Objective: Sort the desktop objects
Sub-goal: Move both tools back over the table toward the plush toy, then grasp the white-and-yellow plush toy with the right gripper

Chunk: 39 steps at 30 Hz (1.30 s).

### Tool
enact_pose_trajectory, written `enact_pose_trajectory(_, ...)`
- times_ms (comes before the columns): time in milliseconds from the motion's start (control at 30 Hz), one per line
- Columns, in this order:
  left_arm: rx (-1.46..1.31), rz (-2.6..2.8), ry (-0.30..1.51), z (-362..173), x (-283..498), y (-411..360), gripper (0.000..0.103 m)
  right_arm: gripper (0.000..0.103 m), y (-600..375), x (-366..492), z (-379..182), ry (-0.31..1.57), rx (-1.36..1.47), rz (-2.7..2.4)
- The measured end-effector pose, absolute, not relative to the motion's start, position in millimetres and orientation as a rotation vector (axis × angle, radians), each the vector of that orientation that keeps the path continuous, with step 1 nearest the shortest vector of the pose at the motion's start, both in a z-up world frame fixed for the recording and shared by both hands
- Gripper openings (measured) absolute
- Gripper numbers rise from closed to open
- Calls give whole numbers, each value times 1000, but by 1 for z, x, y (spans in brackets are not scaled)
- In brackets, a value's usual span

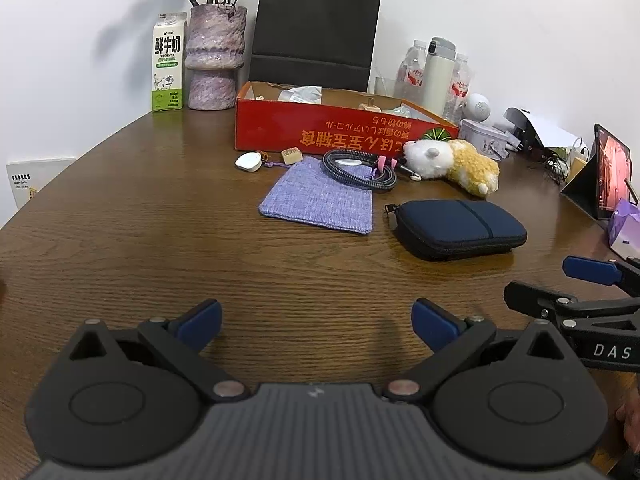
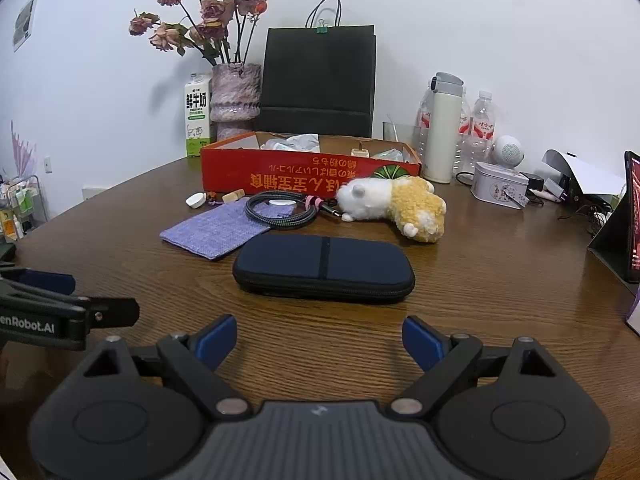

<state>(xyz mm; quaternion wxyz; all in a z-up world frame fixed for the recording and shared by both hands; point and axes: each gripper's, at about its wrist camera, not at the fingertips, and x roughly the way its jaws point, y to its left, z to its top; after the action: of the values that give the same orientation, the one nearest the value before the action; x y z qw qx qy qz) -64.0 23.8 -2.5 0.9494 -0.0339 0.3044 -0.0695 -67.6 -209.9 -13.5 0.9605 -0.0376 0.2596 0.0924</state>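
My left gripper (image 1: 316, 322) is open and empty, low over the brown table (image 1: 160, 240). My right gripper (image 2: 320, 340) is open and empty, just short of a dark blue zip case (image 2: 324, 266), which also shows in the left wrist view (image 1: 460, 228). Beyond lie a purple cloth pouch (image 1: 320, 200) (image 2: 216, 228), a coiled braided cable (image 1: 360, 168) (image 2: 280, 206), a white-and-yellow plush toy (image 1: 452, 164) (image 2: 396, 202), a small white case (image 1: 248, 161) (image 2: 195, 200) and a tan block (image 1: 289, 155) (image 2: 233, 196). A red open box (image 1: 336, 132) (image 2: 304, 168) stands behind them.
At the back stand a milk carton (image 1: 168, 64), a purple vase (image 1: 214, 60), a black paper bag (image 1: 316, 28), a white flask (image 2: 440, 132) and water bottles (image 2: 480, 128). A tin (image 2: 500, 190), cables and a tablet (image 2: 632, 220) sit at the right.
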Motion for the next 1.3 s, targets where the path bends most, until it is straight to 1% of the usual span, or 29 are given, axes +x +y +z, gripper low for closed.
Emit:
enact_pose_trajectory(267, -53, -158, 585, 4, -46, 20, 103, 89, -215, -57, -4, 521, -62, 208)
enact_pose_trajectory(533, -77, -154, 585, 7, -13, 25, 103, 89, -223, -16, 8, 512, -63, 181)
enact_pose_trajectory(733, -15, -198, 529, 20, 32, 10, 102, 89, -228, 29, 17, 501, -62, 164)
enact_pose_trajectory(867, -55, -250, 560, 27, 88, 1, 96, 89, -232, 68, 20, 504, -92, 143)
enact_pose_trajectory(900, -60, -261, 570, 29, 103, -2, 92, 89, -233, 81, 20, 515, -110, 122)
enact_pose_trajectory(933, -50, -253, 578, 29, 114, -5, 82, 89, -234, 92, 19, 518, -125, 93)
enact_pose_trajectory(967, -28, -241, 592, 28, 127, -10, 75, 89, -237, 103, 18, 522, -136, 70)
enact_pose_trajectory(1033, 6, -222, 670, 21, 154, -18, 46, 87, -242, 127, 13, 568, -147, 39)
enact_pose_trajectory(1067, 0, -205, 709, 16, 163, -19, 41, 85, -246, 138, 9, 595, -143, 36)
enact_pose_trajectory(1100, -19, -192, 747, 11, 173, -20, 38, 80, -250, 148, 5, 623, -131, 41)
enact_pose_trajectory(1133, -30, -192, 745, 8, 177, -21, 26, 78, -254, 155, 1, 644, -111, 45)
enact_pose_trajectory(1167, -24, -174, 740, 6, 177, -22, 12, 65, -258, 161, -3, 660, -86, 55)
enact_pose_trajectory(1200, -14, -159, 738, 6, 176, -23, 12, 48, -262, 165, -7, 675, -53, 67)
enact_pose_trajectory(1233, -23, -157, 727, 7, 172, -22, 12, 49, -265, 167, -11, 690, -26, 69)
enact_pose_trajectory(1300, -31, -162, 683, 13, 158, -22, 12, 46, -270, 165, -14, 669, 13, 75)
